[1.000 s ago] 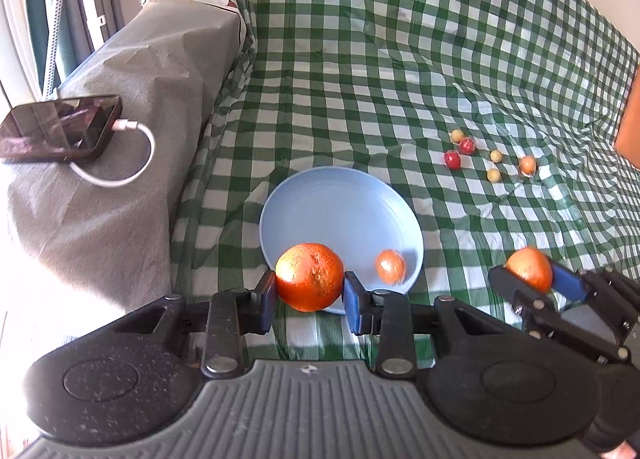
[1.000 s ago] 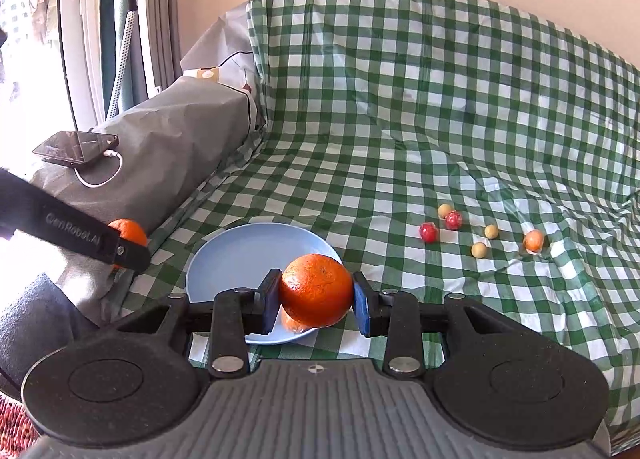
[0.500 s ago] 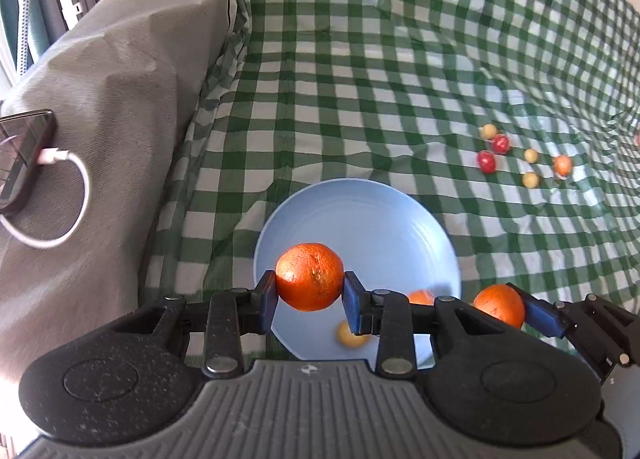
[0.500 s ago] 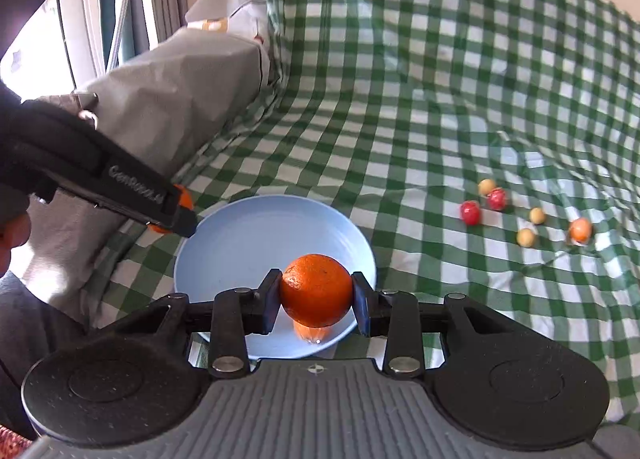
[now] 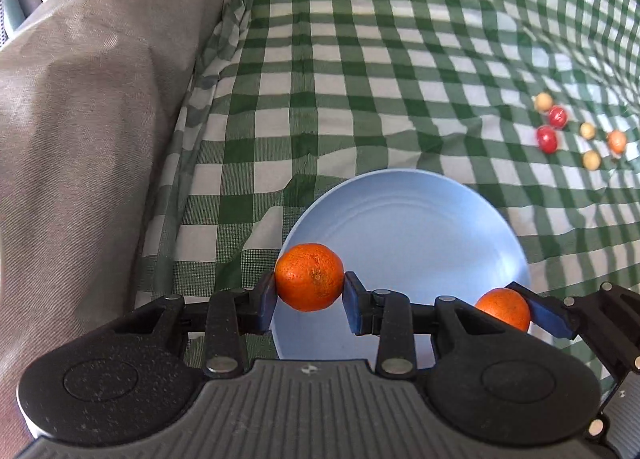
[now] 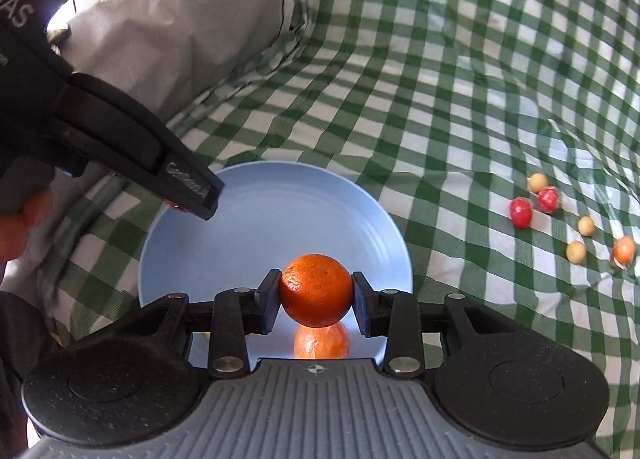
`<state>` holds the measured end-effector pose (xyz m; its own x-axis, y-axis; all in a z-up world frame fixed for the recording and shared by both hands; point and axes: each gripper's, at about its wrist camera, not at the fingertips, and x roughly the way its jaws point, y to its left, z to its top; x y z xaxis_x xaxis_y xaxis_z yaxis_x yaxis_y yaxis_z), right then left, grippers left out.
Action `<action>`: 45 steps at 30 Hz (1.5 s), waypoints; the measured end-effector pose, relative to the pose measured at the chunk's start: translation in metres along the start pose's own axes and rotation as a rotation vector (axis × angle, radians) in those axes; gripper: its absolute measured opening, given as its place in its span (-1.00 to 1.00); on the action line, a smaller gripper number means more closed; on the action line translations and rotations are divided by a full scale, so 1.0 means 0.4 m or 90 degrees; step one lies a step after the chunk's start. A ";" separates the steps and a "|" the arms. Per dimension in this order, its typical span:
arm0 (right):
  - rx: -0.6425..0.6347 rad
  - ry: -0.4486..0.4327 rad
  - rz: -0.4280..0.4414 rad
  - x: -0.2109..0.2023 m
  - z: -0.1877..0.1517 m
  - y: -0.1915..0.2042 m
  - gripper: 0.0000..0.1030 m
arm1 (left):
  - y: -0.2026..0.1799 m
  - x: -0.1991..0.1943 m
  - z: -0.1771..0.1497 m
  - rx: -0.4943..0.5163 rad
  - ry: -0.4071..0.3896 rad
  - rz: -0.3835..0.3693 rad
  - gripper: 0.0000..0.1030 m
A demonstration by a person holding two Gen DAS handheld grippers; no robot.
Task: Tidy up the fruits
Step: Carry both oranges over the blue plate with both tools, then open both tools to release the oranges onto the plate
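Note:
My left gripper (image 5: 309,295) is shut on an orange (image 5: 309,277) and holds it over the left rim of the light blue plate (image 5: 404,227). My right gripper (image 6: 316,297) is shut on a second orange (image 6: 316,290) above the plate's (image 6: 276,219) near part. The right gripper also shows in the left wrist view (image 5: 516,309) with its orange (image 5: 502,307). A small orange fruit (image 6: 321,342) lies on the plate beneath the right gripper.
Several small red, yellow and orange fruits (image 5: 568,131) lie on the green checked cloth (image 5: 400,59) to the right of the plate; they also show in the right wrist view (image 6: 560,215). A grey covered block (image 5: 92,111) stands along the left.
Both grippers have moved forward and lower over the plate with their oranges. The left gripper has shifted toward the plate's left rim. The phone has left the left view.

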<state>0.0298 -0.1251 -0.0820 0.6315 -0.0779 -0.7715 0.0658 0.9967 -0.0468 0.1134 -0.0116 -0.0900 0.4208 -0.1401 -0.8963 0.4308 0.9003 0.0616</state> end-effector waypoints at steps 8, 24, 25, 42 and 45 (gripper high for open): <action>0.004 -0.002 -0.010 -0.062 -0.006 -0.013 0.62 | 0.002 -0.145 -0.041 0.013 -0.085 -0.012 0.99; 0.073 -0.083 -0.050 -0.352 -0.139 -0.013 0.83 | 0.026 -0.363 -0.250 -0.034 -0.098 -0.020 0.99; 0.073 -0.091 -0.052 -0.362 -0.142 -0.011 0.83 | 0.026 -0.377 -0.253 -0.037 -0.106 -0.021 0.99; 0.083 -0.155 -0.071 -0.458 -0.167 -0.011 0.85 | -0.013 -0.465 -0.289 -0.015 -0.151 -0.033 0.99; 0.086 -0.151 -0.071 -0.456 -0.169 -0.008 0.86 | -0.011 -0.456 -0.284 -0.015 -0.146 -0.031 0.99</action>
<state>-0.1379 -0.1127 0.0159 0.7766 -0.2056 -0.5955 0.2375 0.9710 -0.0256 -0.0560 0.0567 0.0232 0.5708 -0.2715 -0.7749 0.4373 0.8993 0.0070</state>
